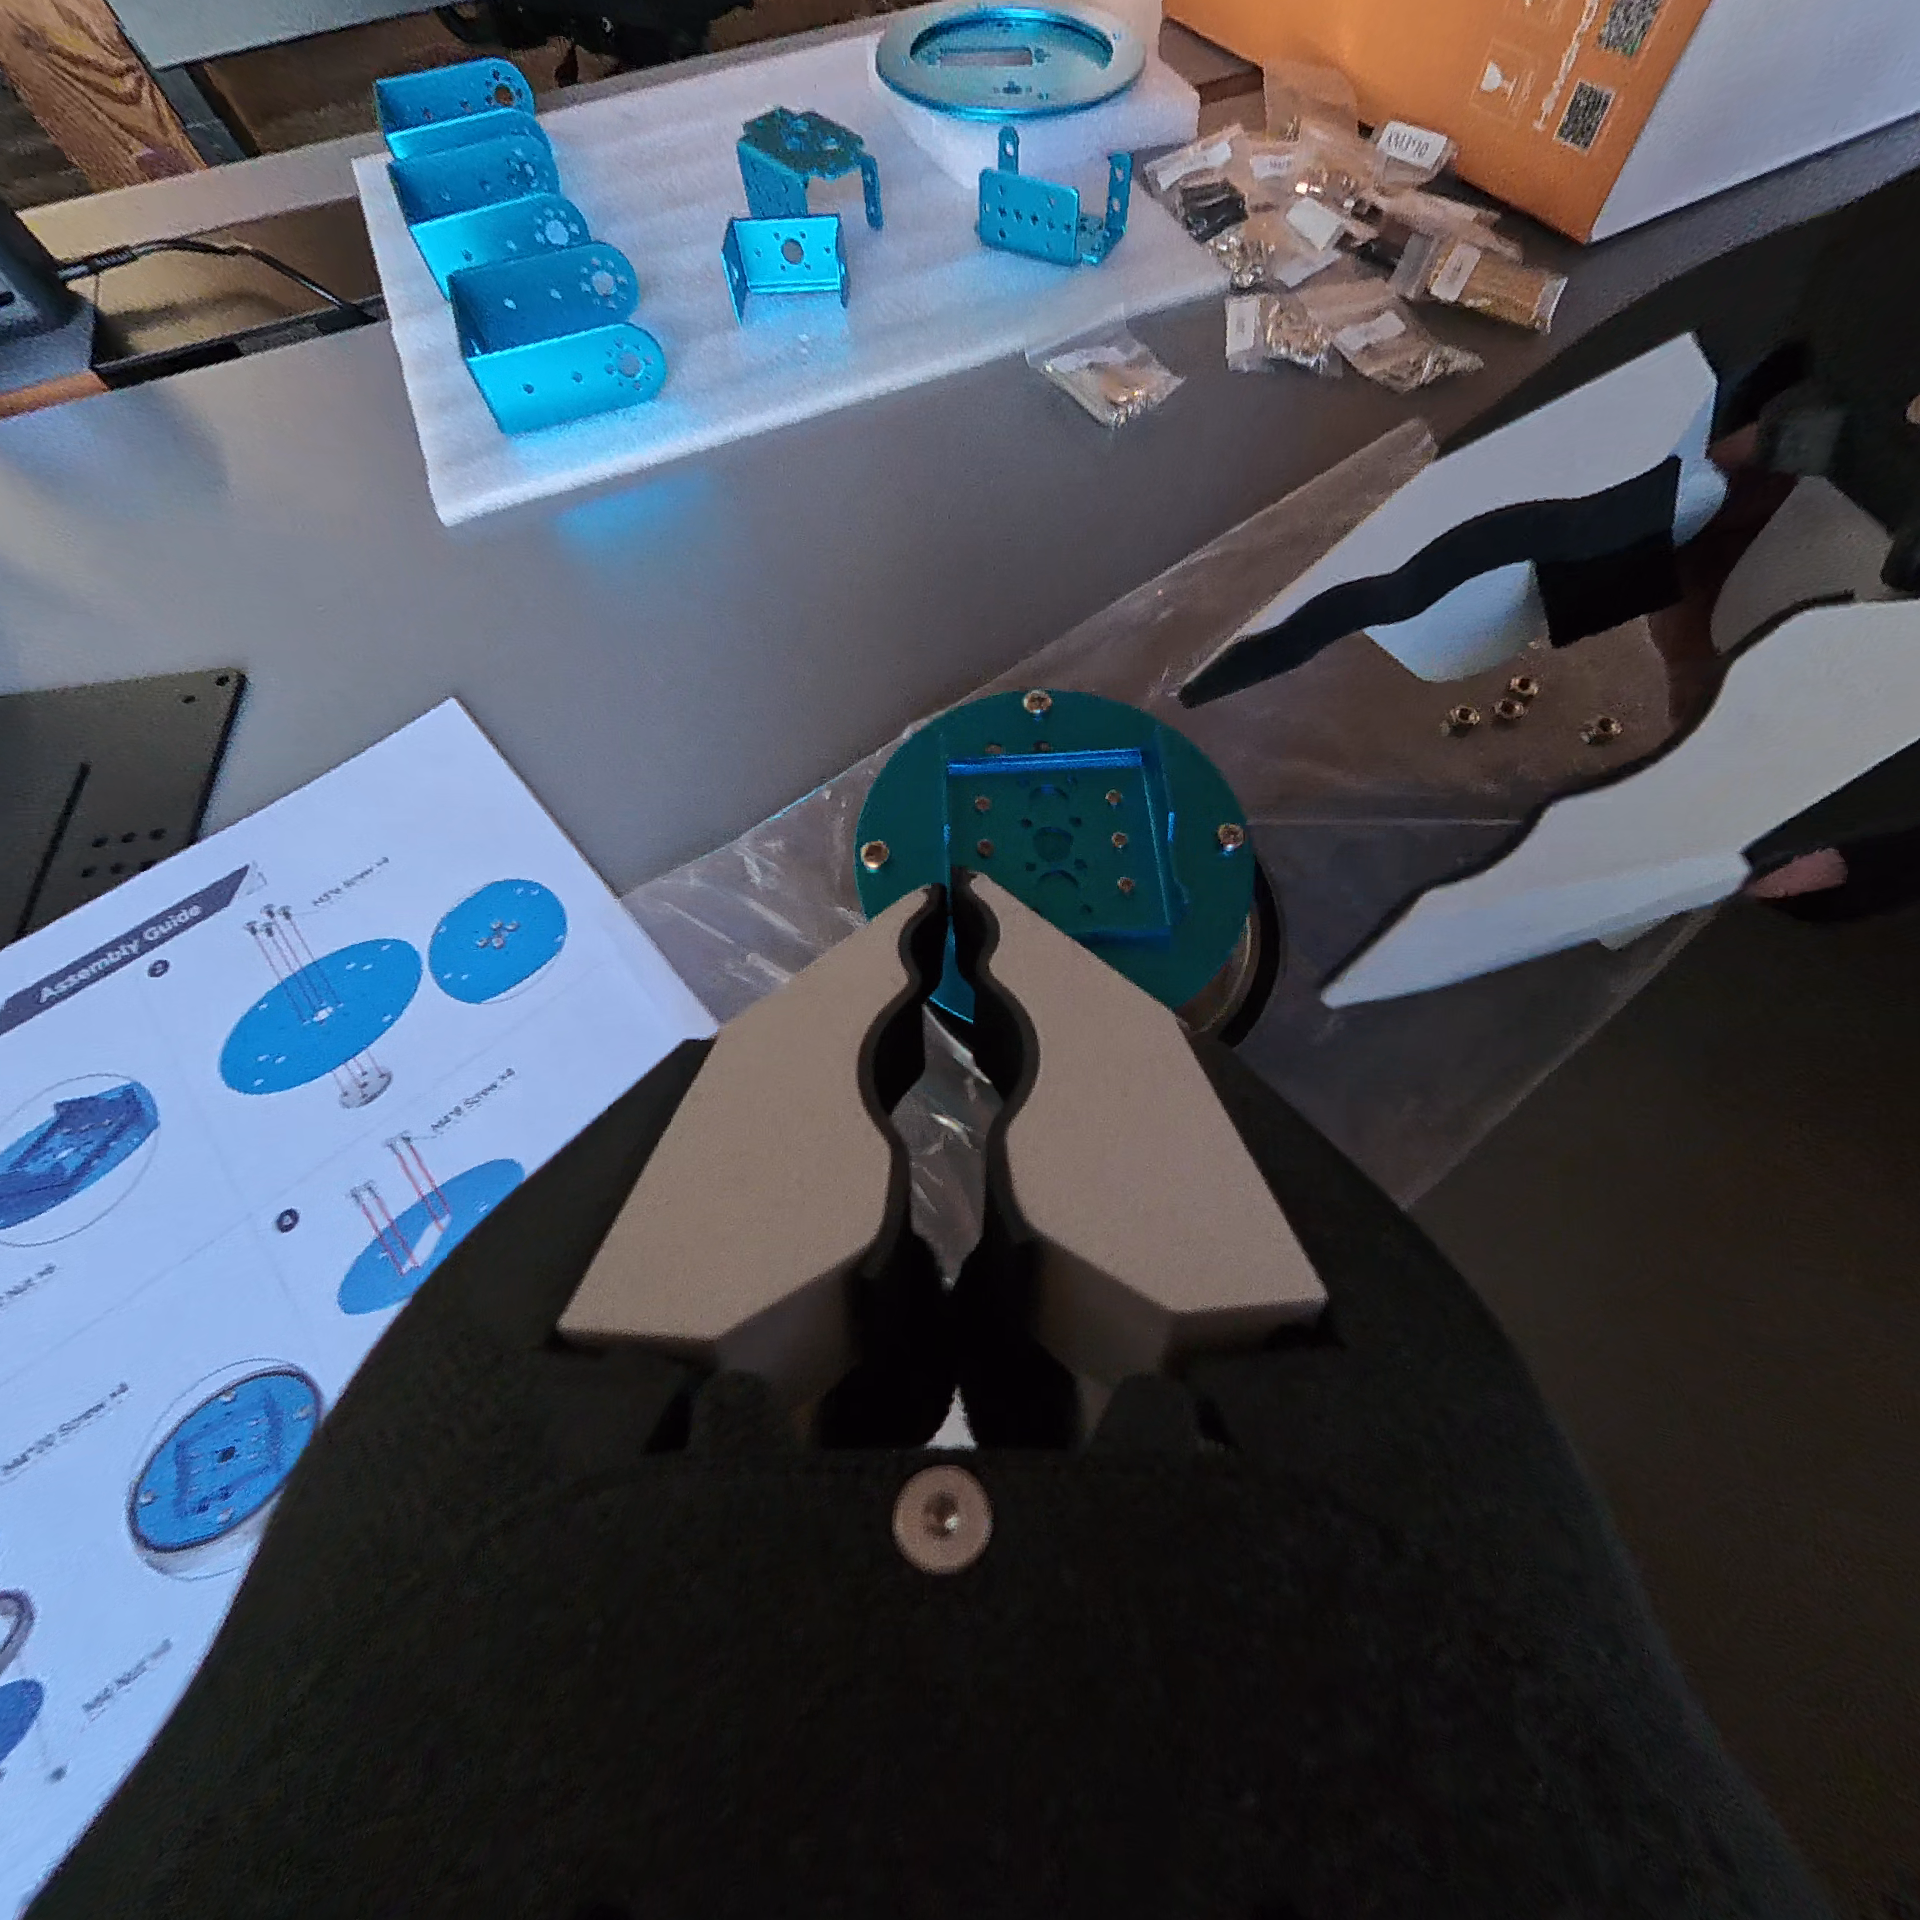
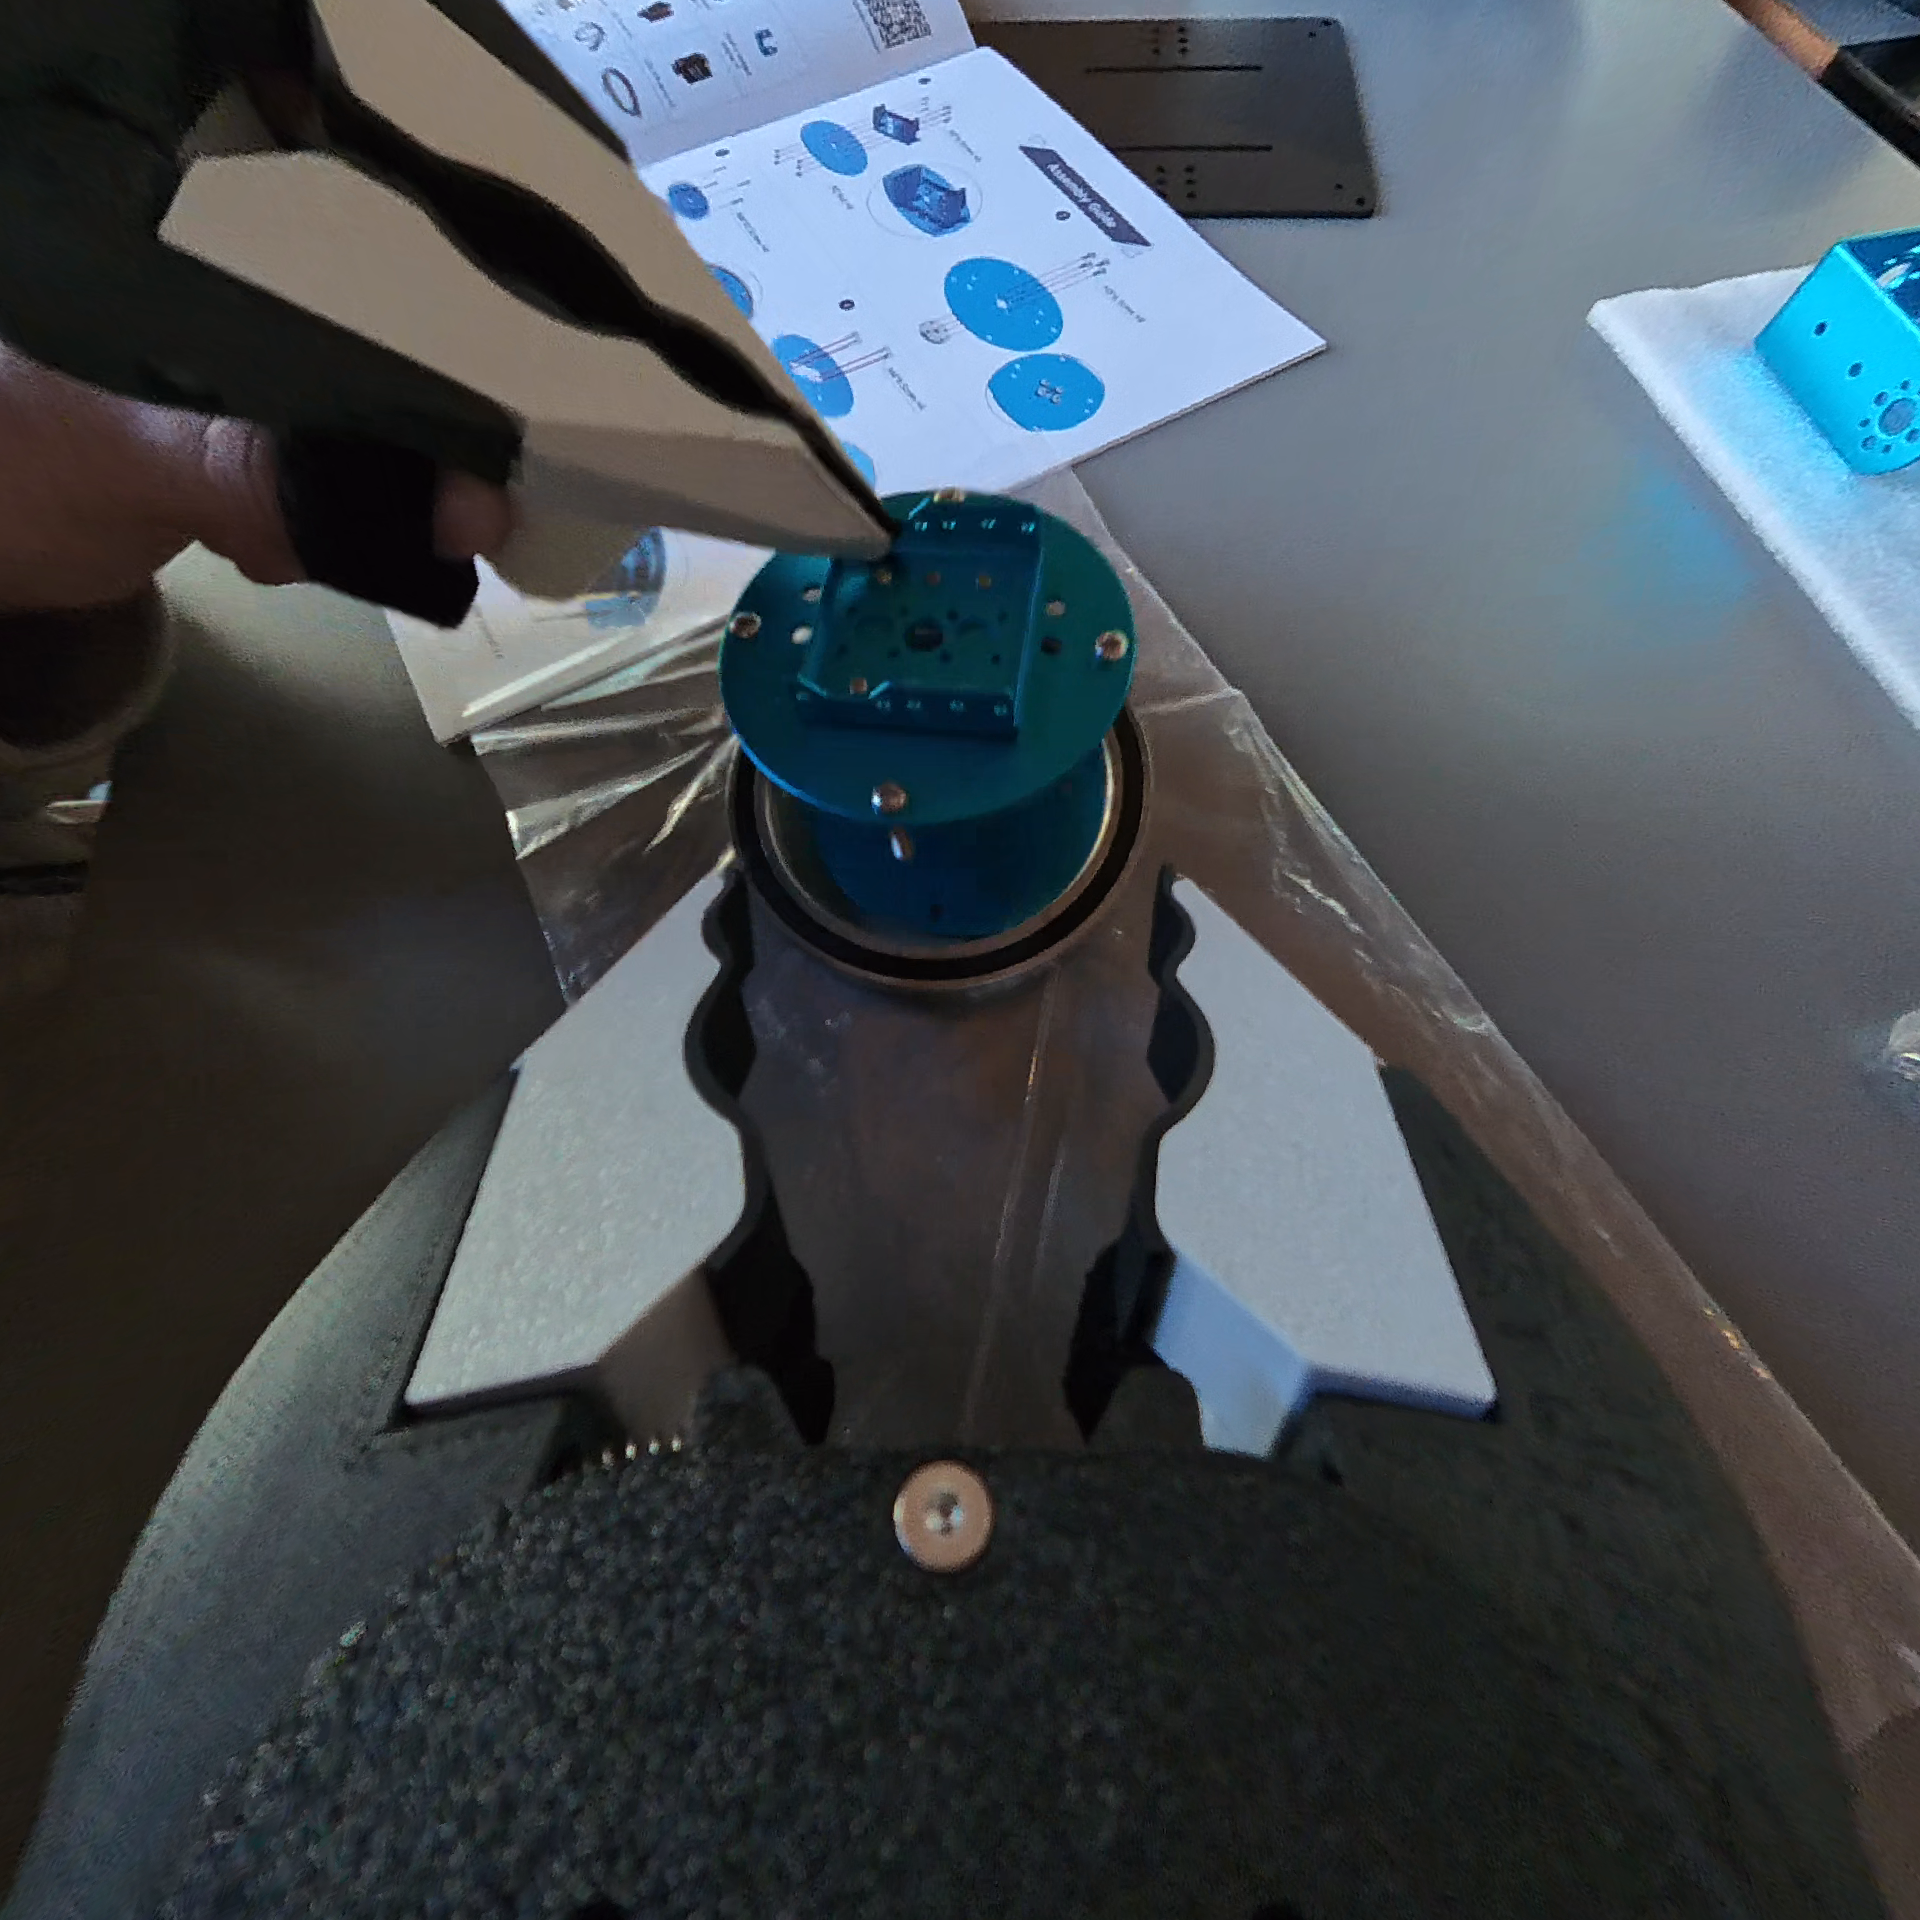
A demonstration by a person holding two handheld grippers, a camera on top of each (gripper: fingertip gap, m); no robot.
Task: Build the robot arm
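One grey tabletop (image 1: 727,582) carried everything you worked over. On its far side lay a white foam sheet (image 1: 644,457) with a row of loose blue brackets (image 1: 540,260), unassembled. Beside it were an orange box (image 1: 1455,94) and a heap of small hardware bags (image 1: 1351,260), which looked sealed. An open instruction booklet (image 1: 260,1039) lay near you on the left, just beside a sheet of clear plastic film (image 1: 1351,883).

Your right tool (image 2: 951,894) was released, with its jaws spread wide. It hovered over the film, pointing at the assembly without touching it. Your left tool (image 1: 951,899) was clenched, its tips pinched together at the near rim of the round blue plate (image 1: 904,821). From the narrow gap, I judged that it gripped that rim.

The plate sat on the film, raised above a lower blue part inside a metal ring (image 2: 1127,831). A square blue bracket (image 1: 1060,842) already lay flat on top of the plate. Brass screw heads (image 1: 1036,702) showed at the plate's rim. Whether the bracket itself was fastened, I could not tell. A few brass nuts (image 1: 1507,712) lay loose on the film, near the right tool and unused.
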